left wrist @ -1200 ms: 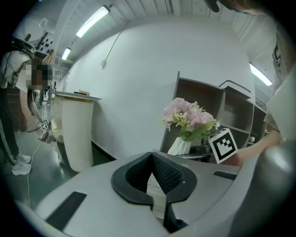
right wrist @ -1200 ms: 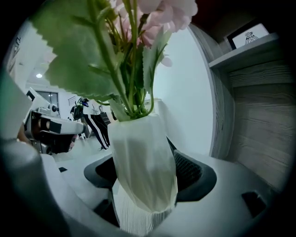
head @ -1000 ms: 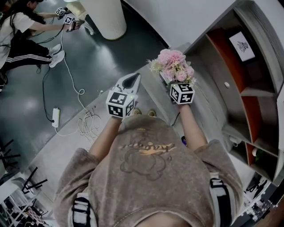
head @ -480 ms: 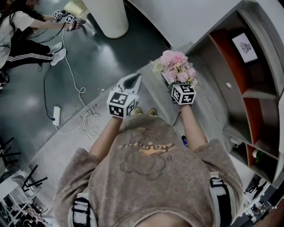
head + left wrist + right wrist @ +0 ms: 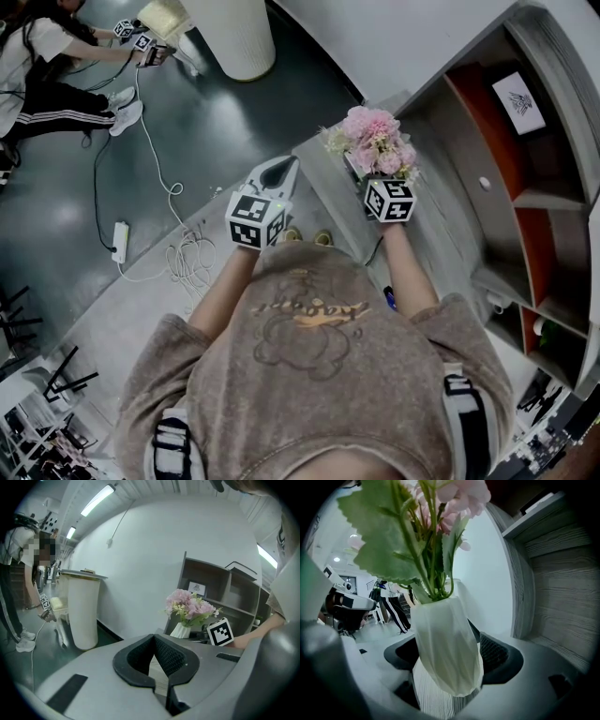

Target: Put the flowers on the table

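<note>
A bunch of pink flowers (image 5: 375, 141) stands in a white ribbed vase (image 5: 447, 644) on the grey table (image 5: 314, 192), near the shelf unit. My right gripper (image 5: 450, 653) is around the vase's lower half. Its jaws are opening, the vase stands between them, and the right pad (image 5: 497, 653) shows a small gap to the vase. In the head view the flowers hide this gripper's fingers; its marker cube (image 5: 389, 200) shows just behind them. My left gripper (image 5: 279, 169) hovers to the left over the table edge, shut and empty, with the flowers (image 5: 190, 606) ahead on its right.
A grey and orange shelf unit (image 5: 506, 141) rises right of the table. A white round column (image 5: 234, 37) stands on the dark floor beyond. A person (image 5: 47, 66) with grippers sits at far left. A cable and power strip (image 5: 117, 246) lie on the floor.
The flowers and my right gripper have shifted very slightly to the right. The left gripper has stayed where it was.
</note>
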### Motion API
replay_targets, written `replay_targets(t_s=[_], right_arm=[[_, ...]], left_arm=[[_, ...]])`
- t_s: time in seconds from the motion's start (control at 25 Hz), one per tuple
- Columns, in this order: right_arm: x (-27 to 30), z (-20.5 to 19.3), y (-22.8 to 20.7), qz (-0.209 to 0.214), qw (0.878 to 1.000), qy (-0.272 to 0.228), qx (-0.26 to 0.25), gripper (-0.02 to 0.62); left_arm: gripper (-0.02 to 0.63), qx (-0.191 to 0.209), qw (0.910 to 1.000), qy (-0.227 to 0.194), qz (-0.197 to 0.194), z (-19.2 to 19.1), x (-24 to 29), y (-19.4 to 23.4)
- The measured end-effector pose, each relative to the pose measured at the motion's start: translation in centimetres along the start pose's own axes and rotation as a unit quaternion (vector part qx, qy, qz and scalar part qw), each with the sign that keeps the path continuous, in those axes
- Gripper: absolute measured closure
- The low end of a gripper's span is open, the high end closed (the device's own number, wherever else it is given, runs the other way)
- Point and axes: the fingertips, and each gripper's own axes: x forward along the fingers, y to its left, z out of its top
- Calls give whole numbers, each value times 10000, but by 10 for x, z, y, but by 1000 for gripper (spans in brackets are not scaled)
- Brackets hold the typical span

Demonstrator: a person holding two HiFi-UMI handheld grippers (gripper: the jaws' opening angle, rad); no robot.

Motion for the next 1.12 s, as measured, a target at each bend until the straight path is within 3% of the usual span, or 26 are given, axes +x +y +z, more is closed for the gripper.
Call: replay_targets(t_s=[0.36,1.12], right_arm=[[-21,14,9,51,9999,-118,7,225],[-136,44,9,-459,9956,-723,388,232]], left_arm=[[588,-21,9999,-74,-104,4,-2,-7],[588,95,9971,-226,-720,18,12,-57]])
